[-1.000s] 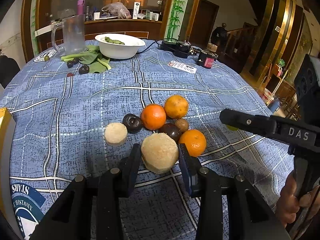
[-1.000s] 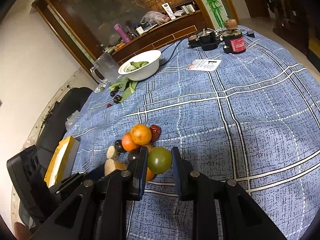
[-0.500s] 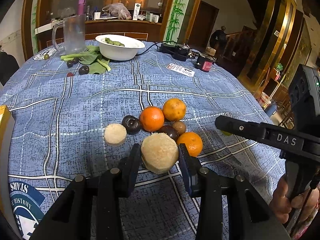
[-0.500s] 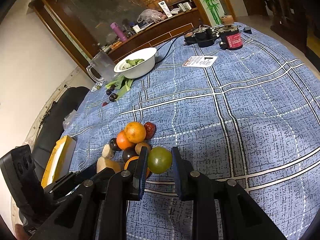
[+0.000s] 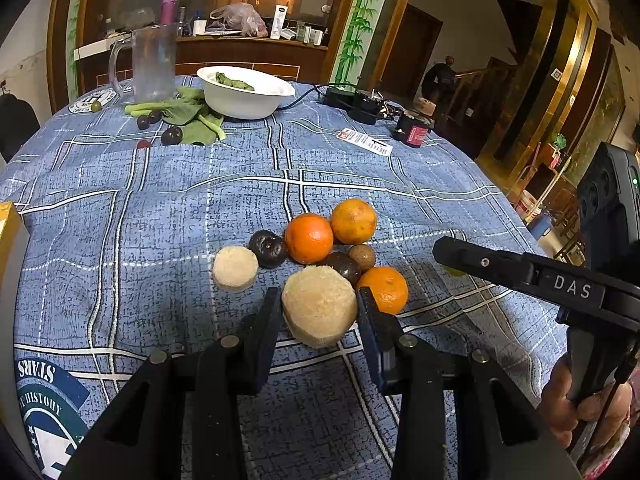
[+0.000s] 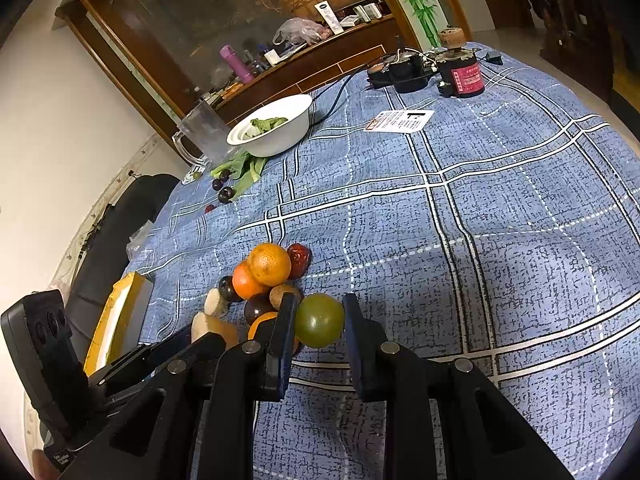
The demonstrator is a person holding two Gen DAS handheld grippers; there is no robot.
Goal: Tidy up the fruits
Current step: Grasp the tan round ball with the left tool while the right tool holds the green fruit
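Observation:
My left gripper [image 5: 319, 312] is shut on a pale beige peeled chunk [image 5: 319, 306], held at the near edge of a fruit cluster. The cluster holds two oranges [image 5: 309, 238] [image 5: 353, 221], a third orange [image 5: 383, 289], dark plums [image 5: 267, 248], a small brown fruit [image 5: 362, 257] and a second beige chunk [image 5: 235, 268]. My right gripper [image 6: 317, 322] is shut on a green round fruit [image 6: 319, 320], right of the same cluster [image 6: 269, 264]. A dark red fruit [image 6: 299, 258] lies at the cluster's far side.
A white bowl [image 5: 246, 94] with greens, a clear jug [image 5: 152, 62], leafy greens and small dark fruits [image 5: 172, 135] stand at the table's far side. A red-labelled jar [image 6: 460, 70], black cables and a card [image 6: 402, 121] lie far right. A yellow box [image 6: 116, 320] sits left.
Both grippers keep their hold. The right gripper with the green fruit has drifted slightly closer to the cluster. The left gripper has barely moved.

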